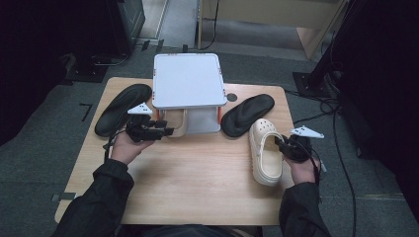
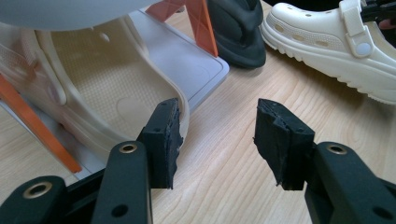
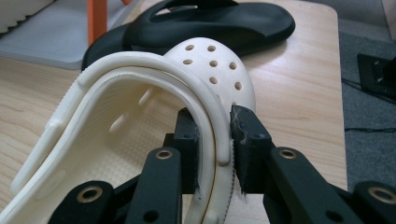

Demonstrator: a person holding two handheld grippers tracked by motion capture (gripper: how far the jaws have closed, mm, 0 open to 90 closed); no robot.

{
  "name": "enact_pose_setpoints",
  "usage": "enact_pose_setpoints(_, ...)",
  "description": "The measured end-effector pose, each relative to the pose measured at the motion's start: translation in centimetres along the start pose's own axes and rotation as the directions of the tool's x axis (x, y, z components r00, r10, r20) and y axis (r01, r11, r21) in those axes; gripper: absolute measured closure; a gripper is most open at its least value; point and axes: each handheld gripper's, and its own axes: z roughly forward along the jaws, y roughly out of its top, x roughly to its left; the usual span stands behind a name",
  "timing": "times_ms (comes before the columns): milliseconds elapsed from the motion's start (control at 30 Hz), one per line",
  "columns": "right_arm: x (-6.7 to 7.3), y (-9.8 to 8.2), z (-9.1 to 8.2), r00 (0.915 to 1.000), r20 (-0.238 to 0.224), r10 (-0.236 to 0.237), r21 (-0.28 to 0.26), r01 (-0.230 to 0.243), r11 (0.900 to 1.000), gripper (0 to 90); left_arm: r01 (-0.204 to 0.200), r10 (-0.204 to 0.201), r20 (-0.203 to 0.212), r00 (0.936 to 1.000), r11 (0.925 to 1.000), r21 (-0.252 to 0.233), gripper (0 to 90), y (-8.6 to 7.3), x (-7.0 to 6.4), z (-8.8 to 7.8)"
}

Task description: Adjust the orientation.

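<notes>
Two cream clogs, two black flip-flops, one grey two-tier rack with orange legs.

First cream clog lies lower right of centre in high view, on tabletop. Right claw pinches its side wall between both pads.

Second cream clog sits inside rack, on lower shelf. Left claw gapes wide beside its heel, gripping nothing.

Left flip-flop lies left of rack, right flip-flop right of it, touching first clog's toe.

No readable text, label, brand or number on anything in view.
</notes>
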Motion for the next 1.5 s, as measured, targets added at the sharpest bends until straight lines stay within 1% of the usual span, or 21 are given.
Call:
enact_pose_setpoints(133, 0.5, 0.3, -0.5, 0.9999, -0.003, -0.010, -0.024, 0.010, 1.000, 74.7, 0.003, -0.003, 0.001, 1.0000, 1.0000, -0.008, 51.1, 0.1, 0.1, -0.3)
enact_pose_setpoints(200, 1.1, 0.7, -0.9, 0.9995, -0.029, -0.011, -0.041, 0.010, 0.999, 74.7, 0.006, -0.006, 0.003, 1.0000, 0.9999, -0.015, 51.2, 0.1, 0.1, -0.5)
enact_pose_setpoints(300, 1.6, 0.8, -1.0, 0.9991, -0.034, -0.026, -0.040, 0.024, 0.999, 74.7, 0.017, -0.017, 0.004, 0.9998, 0.9996, -0.022, 51.5, 0.2, 0.2, -0.7)
enact_pose_setpoints(367, 2.2, 1.0, -1.1, 0.9986, -0.037, -0.037, -0.037, 0.035, 0.999, 74.7, 0.014, -0.014, -0.003, 0.9999, 0.9999, -0.009, 51.4, 0.4, 0.3, -0.9)
enact_pose_setpoints(467, 3.2, 1.4, -1.4, 0.9976, -0.048, -0.049, -0.045, 0.047, 0.998, 74.7, 0.011, -0.011, -0.005, 0.9999, 0.9997, -0.023, 51.5, 0.6, 0.3, -1.3)
enact_pose_setpoints(500, 3.2, 1.4, -1.4, 0.9976, -0.048, -0.049, -0.045, 0.047, 0.998, 74.7, 0.011, -0.011, -0.005, 0.9999, 0.9997, -0.023, 51.5, 0.6, 0.3, -1.3)
enact_pose_setpoints(533, 3.4, 1.5, -1.5, 0.9965, -0.057, -0.060, -0.050, 0.058, 0.997, 74.7, 0.012, -0.012, -0.006, 0.9999, 0.9996, -0.025, 51.5, 0.6, 0.3, -1.4)
enact_pose_setpoints(567, 4.1, 1.8, -1.7, 0.9953, -0.069, -0.068, -0.062, 0.063, 0.996, 74.7, 0.014, -0.014, -0.007, 0.9999, 0.9995, -0.027, 51.8, 0.7, 0.3, -1.5)
enact_pose_setpoints(633, 4.5, 2.0, -1.7, 0.9945, -0.076, -0.072, -0.065, 0.067, 0.996, 74.7, 0.018, -0.018, -0.008, 0.9998, 0.9994, -0.029, 51.9, 0.8, 0.3, -1.6)
enact_pose_setpoints(667, 5.2, 2.4, -1.6, 0.9918, -0.093, -0.088, -0.072, 0.081, 0.994, 74.7, 0.017, -0.017, -0.008, 0.9998, 0.9993, -0.034, 52.2, 0.9, 0.4, -1.9)
enact_pose_setpoints(700, 5.2, 2.4, -1.6, 0.9918, -0.093, -0.088, -0.072, 0.081, 0.994, 74.7, 0.017, -0.017, -0.008, 0.9998, 0.9993, -0.034, 52.4, 0.9, 0.4, -1.9)
enact_pose_setpoints(867, 7.4, 3.1, -0.5, 0.9836, -0.136, -0.119, -0.059, 0.112, 0.992, 74.6, 0.013, -0.014, -0.010, 0.9999, 0.9992, -0.038, 52.9, 1.2, 0.5, -2.3)
enact_pose_setpoints(900, 8.2, 3.4, 0.0, 0.9806, -0.152, -0.124, -0.053, 0.117, 0.992, 74.6, 0.021, -0.021, -0.006, 0.9998, 0.9983, -0.054, 53.4, 1.3, 0.5, -2.6)
enact_pose_setpoints(1067, 10.1, 4.4, 1.2, 0.9693, -0.191, -0.154, -0.055, 0.146, 0.988, 74.6, 0.038, -0.039, -0.010, 0.9992, 0.9967, -0.071, 55.7, 1.4, 0.8, -3.2)
enact_pose_setpoints(1133, 10.8, 4.8, 1.8, 0.9662, -0.198, -0.166, -0.059, 0.157, 0.986, 74.6, 0.033, -0.034, -0.021, 0.9992, 0.9980, -0.054, 56.1, 1.8, 0.9, -3.3)
enact_pose_setpoints(1167, 11.1, 5.1, 2.1, 0.9646, -0.204, -0.167, -0.056, 0.159, 0.986, 74.6, 0.024, -0.026, -0.028, 0.9993, 0.9980, -0.058, 56.2, 1.9, 0.9, -3.5)
enact_pose_setpoints(1233, 11.4, 5.3, 2.4, 0.9637, -0.204, -0.172, -0.061, 0.163, 0.985, 74.6, 0.026, -0.028, -0.027, 0.9992, 0.9974, -0.067, 56.5, 2.1, 1.0, -3.7)
enact_pose_setpoints(1267, 11.9, 5.6, 3.0, 0.9604, -0.215, -0.178, -0.063, 0.168, 0.984, 74.6, 0.026, -0.027, -0.024, 0.9993, 0.9972, -0.070, 56.6, 2.4, 1.0, -3.9)
enact_pose_setpoints(1300, 11.9, 5.6, 3.0, 0.9604, -0.215, -0.178, -0.063, 0.168, 0.984, 74.6, 0.024, -0.026, -0.027, 0.9993, 0.9970, -0.073, 56.6, 2.6, 1.1, -4.0)
enact_pose_setpoints(1333, 12.5, 6.0, 3.8, 0.9584, -0.225, -0.176, -0.057, 0.167, 0.984, 74.6, 0.021, -0.023, -0.031, 0.9992, 0.9973, -0.070, 56.6, 3.0, 1.2, -4.1)
enact_pose_setpoints(1500, 13.6, 6.6, 5.4, 0.9526, -0.230, -0.199, -0.047, 0.193, 0.980, 74.6, 0.015, -0.018, -0.040, 0.9991, 0.9972, -0.073, 57.1, 4.3, 1.6, -4.5)
